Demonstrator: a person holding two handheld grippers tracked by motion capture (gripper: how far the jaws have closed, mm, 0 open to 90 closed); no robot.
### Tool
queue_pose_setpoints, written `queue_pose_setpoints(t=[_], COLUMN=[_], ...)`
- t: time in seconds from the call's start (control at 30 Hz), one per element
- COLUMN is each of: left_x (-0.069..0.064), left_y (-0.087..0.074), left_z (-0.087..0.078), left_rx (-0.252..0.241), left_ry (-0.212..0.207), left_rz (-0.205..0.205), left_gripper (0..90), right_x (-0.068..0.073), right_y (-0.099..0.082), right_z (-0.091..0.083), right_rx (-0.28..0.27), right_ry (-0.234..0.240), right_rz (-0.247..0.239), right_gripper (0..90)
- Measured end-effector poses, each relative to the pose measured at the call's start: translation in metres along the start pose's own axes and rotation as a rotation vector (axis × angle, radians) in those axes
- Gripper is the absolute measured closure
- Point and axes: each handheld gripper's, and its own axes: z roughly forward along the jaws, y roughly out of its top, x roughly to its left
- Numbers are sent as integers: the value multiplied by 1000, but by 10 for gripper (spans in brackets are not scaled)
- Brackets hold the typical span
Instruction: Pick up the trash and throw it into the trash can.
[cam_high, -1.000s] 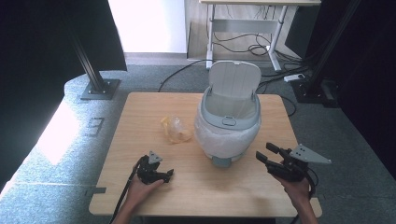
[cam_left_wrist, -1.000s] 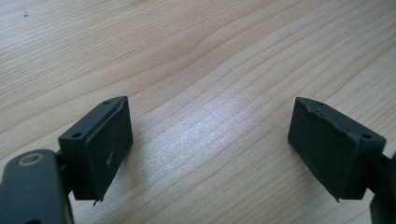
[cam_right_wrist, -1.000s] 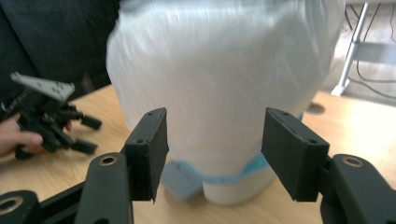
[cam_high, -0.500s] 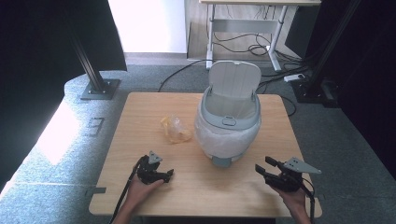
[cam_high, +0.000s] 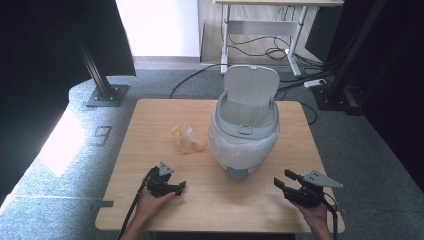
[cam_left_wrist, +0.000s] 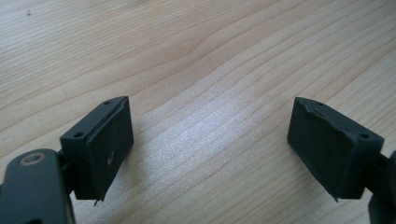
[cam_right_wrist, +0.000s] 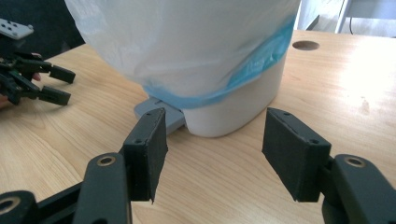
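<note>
A grey pedal bin (cam_high: 245, 131) with a white bag liner and its lid raised stands in the middle of the wooden table (cam_high: 150, 115). Left of it lies a crumpled yellowish plastic wrapper (cam_high: 187, 139). My left gripper (cam_high: 179, 188) rests near the front edge, open, with bare wood between its pads (cam_left_wrist: 210, 144). At the front right my right gripper (cam_high: 283, 178) is open and low over the table. It faces the bin's base (cam_right_wrist: 233, 107) and grey pedal (cam_right_wrist: 163, 114), a short way off, with nothing between its fingers (cam_right_wrist: 212, 154).
In the right gripper view the left gripper (cam_right_wrist: 69, 87) shows far off to the left, and a round hole (cam_right_wrist: 306, 45) marks the tabletop behind the bin. Beyond the table stand a desk frame (cam_high: 260, 25), floor cables and black stands.
My right gripper has come down toward the tabletop at the front right, its jaws as wide as before. The left gripper, the bin and the wrapper have stayed put.
</note>
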Motion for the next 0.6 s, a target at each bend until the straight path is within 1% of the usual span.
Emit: queue_pose_setpoints(t=[0.07,0.13,0.17,0.23,0.37,0.43,0.47,0.5,0.57,0.6], left_x=[1,6,6,10,13,14,14,15,16,18], left_y=[0,2,2,3,3,5,5,8,10,15], left_z=[-2,-8,-8,-13,-13,-13,-13,-13,-12,-12], left_rx=[-8,-44,-44,-59,-50,-51,-51,-54,-55,-59], left_ry=[13,8,8,10,16,17,16,16,17,19], left_rz=[-7,-39,-39,-61,-68,-72,-73,-72,-73,-77], left_gripper=[141,141,142,141,141,140,140,141,140,140], right_x=[-2,-4,-4,-5,-5,-5,-5,-5,-4,-4], right_y=[-3,-7,-7,-9,-11,-14,-14,-15,-16,-16], right_z=[1,2,2,3,4,8,8,10,11,12], right_rx=[10,22,22,29,38,55,55,66,75,76], right_ry=[-3,-9,-9,-14,-16,-15,-15,-14,-11,-11], right_rz=[6,8,8,12,7,-5,-5,-11,-9,-7], right_gripper=[397,396,396,396,396,395,395,395,393,392])
